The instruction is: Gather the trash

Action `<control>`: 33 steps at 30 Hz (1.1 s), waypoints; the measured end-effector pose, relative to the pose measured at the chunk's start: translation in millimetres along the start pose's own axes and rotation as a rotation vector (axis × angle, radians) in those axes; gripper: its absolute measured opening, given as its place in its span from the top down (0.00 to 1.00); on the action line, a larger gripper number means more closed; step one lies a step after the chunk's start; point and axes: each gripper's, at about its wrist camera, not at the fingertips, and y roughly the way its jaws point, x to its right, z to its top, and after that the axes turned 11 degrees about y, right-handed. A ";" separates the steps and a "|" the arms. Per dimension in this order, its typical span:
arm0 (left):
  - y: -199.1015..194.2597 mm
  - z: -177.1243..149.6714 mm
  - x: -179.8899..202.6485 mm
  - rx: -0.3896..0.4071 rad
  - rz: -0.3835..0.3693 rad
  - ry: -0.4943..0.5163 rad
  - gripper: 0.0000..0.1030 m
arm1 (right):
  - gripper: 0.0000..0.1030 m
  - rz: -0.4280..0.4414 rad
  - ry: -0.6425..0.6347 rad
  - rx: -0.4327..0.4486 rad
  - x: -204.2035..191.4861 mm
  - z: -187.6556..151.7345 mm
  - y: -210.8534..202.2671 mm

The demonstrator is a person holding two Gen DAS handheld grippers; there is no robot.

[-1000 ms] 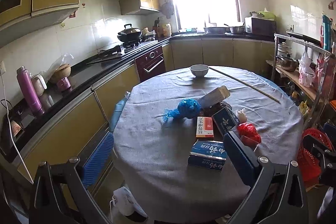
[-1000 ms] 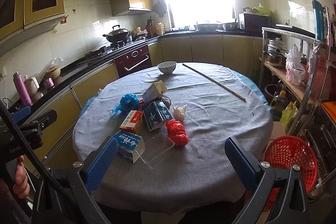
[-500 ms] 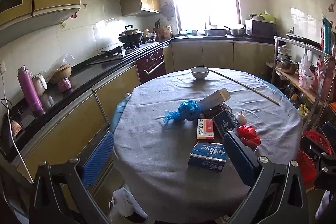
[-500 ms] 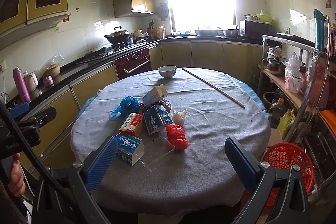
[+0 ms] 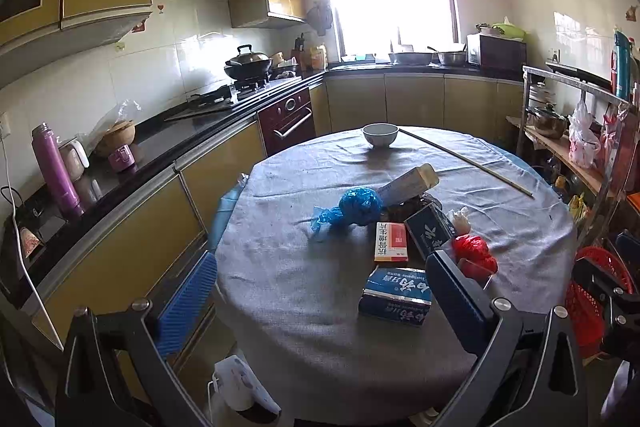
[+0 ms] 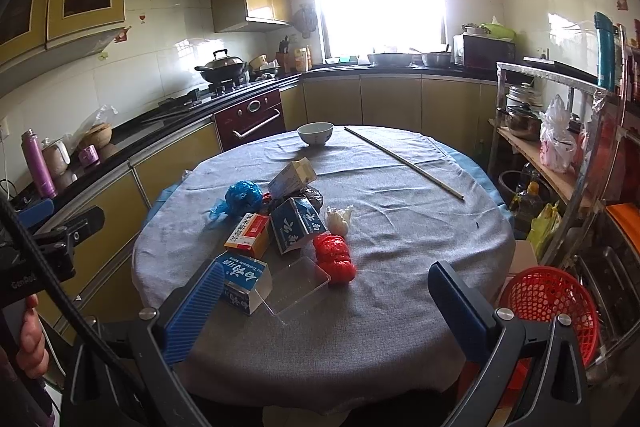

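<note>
Right wrist view: trash clustered mid-way across the round grey-clothed counter [image 6: 400,247]. Right gripper [image 6: 326,301] spread wide, empty, short of the pile; left gripper [image 5: 316,297] likewise spread, holding nothing. Blue cardboard toothpaste box [image 6: 242,281] nearest: light, stiff, best pinched across its narrow sides. Crumpled red plastic bag [image 6: 335,258] soft, crushable, take anywhere. Clear plastic tray [image 6: 298,289] probably thin and slippery; grip by its rim. Red mesh basket [image 6: 548,303] stands beside the counter.

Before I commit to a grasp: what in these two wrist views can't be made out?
- Clear tray: left wrist view, mostly hidden behind the left gripper's finger.
- Dark item under the tilted carton: both views, covered by boxes.
- Red basket: both views, base hidden; the right gripper blocks part.
- Box print: too small.
</note>
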 end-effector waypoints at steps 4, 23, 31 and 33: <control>0.0 0.1 -0.5 0.000 -0.001 0.000 0.00 | 0.00 0.000 0.000 0.000 -0.4 -1.0 0.1; 1.2 -4.0 0.4 -0.005 0.000 0.002 0.00 | 0.00 0.004 0.005 0.000 0.7 -4.1 0.9; 3.5 -5.9 -0.3 -0.013 -0.002 0.004 0.00 | 0.00 0.003 0.005 -0.002 0.8 -5.1 1.7; 4.7 -6.1 -0.7 -0.016 -0.003 0.004 0.00 | 0.00 0.003 0.005 -0.005 0.5 -6.1 2.9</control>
